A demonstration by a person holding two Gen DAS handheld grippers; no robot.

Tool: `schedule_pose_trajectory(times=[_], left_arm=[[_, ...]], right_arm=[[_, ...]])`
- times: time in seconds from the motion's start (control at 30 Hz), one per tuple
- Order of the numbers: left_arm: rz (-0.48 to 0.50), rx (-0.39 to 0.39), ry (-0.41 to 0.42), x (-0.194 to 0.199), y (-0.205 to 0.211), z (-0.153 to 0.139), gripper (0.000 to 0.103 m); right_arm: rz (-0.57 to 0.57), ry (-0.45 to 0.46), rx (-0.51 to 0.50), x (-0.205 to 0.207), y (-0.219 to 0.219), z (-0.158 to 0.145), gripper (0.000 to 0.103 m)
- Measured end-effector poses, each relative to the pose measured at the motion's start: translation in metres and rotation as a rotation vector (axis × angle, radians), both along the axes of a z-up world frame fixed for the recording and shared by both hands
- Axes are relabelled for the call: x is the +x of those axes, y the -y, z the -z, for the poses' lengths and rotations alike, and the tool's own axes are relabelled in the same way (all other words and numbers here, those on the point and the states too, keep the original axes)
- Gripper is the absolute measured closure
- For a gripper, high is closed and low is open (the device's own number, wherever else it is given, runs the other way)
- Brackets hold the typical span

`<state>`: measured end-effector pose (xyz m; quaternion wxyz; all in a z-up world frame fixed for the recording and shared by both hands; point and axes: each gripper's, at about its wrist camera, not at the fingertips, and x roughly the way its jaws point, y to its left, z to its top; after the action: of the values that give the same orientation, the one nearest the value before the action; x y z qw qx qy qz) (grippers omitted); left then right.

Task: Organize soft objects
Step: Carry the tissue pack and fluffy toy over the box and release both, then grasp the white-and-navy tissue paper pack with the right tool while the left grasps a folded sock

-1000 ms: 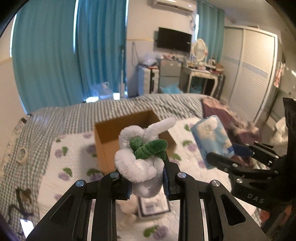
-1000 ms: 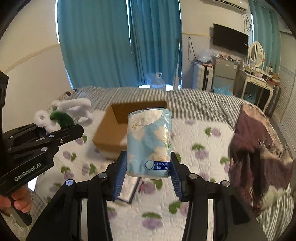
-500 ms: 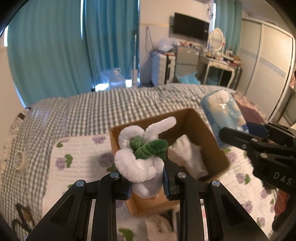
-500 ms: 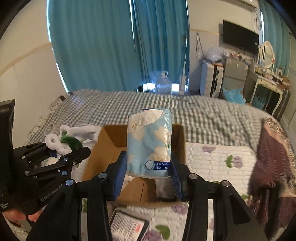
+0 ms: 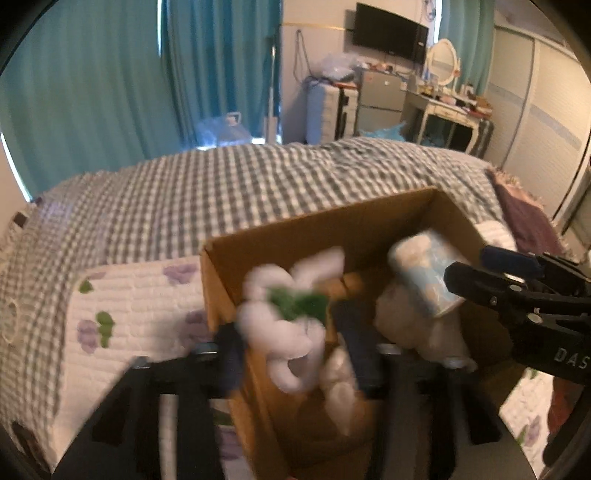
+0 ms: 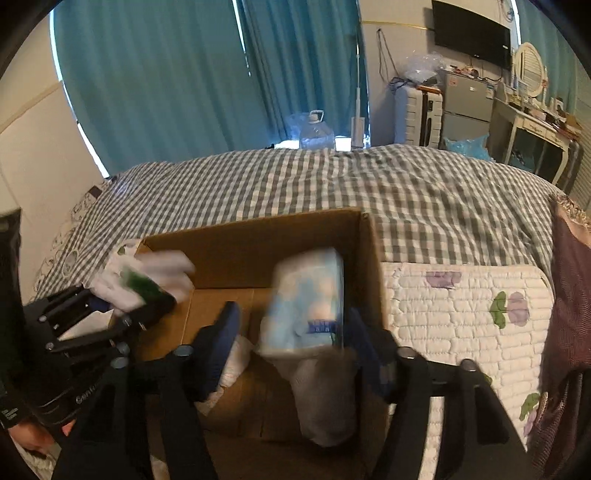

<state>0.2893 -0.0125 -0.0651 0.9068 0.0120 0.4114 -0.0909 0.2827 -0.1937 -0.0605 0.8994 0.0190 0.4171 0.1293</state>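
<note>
Nearest the left camera, the left gripper [image 5: 291, 354] is hanging over the open cardboard box [image 5: 317, 229], its jaws having just been opening. They are now standing partway apart, with gaps showing on both sides of the white-and-green plush toy [image 5: 284, 325], which is sitting blurred between the pads and no longer being squeezed. Beneath it, pale soft items [image 5: 417, 325] are lying inside the box.

In the right view, the right gripper [image 6: 291, 343] is likewise standing above the box [image 6: 258, 240], and its jaws have just been opening too. The blue-and-white tissue pack [image 6: 306, 302] is floating between the blue pads, close by the right one and clear of the left, so nothing is gripping it; motion blur is smearing its outline. A grey soft thing [image 6: 325, 398] is lying below it in the box.

The box is resting on a white quilted pad [image 6: 461, 306] printed with purple flowers, and that is lying on a grey checked bedspread [image 6: 332, 184]. A dark purple cloth [image 6: 569, 295] is lying at the right edge of the bed.

Beyond the bed, teal curtains [image 6: 166, 81] are covering the window, a large water bottle [image 6: 316, 131] is standing at their foot, and a black television [image 6: 471, 33] is hanging on the wall above a cluttered dressing table [image 6: 532, 122].
</note>
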Motion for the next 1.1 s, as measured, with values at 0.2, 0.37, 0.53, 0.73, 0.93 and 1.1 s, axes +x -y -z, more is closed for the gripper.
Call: schedule_pose_trajectory(times=[0.2, 0.37, 0.53, 0.73, 0.93, 1.1], left_arm=[[-0.001, 0.041, 0.09, -0.032, 0.007, -0.044, 0.043], [-0.005, 0.037, 0.227, -0.076, 0.004, -0.111, 0.043], [-0.034, 0.037, 0.372, -0.141, -0.005, -0.179, 0.021], [-0.059, 0.011, 0.45, -0.211, -0.021, -0.207, 0.02], [-0.061, 0.013, 0.425, -0.246, -0.028, -0.182, 0.02], [-0.089, 0.033, 0.37, -0.25, -0.03, -0.143, 0.02]], right_arm=[[0.026, 0.074, -0.003, -0.033, 0.01, -0.046, 0.026], [0.033, 0.17, -0.008, -0.086, 0.014, -0.11, 0.021], [0.027, 0.253, 0.015, -0.154, 0.016, -0.168, 0.012], [0.005, 0.342, -0.016, -0.233, 0.014, -0.198, 0.0], [0.019, 0.333, -0.027, -0.283, 0.013, -0.175, 0.0], [0.026, 0.269, -0.039, -0.293, 0.007, -0.132, 0.0]])
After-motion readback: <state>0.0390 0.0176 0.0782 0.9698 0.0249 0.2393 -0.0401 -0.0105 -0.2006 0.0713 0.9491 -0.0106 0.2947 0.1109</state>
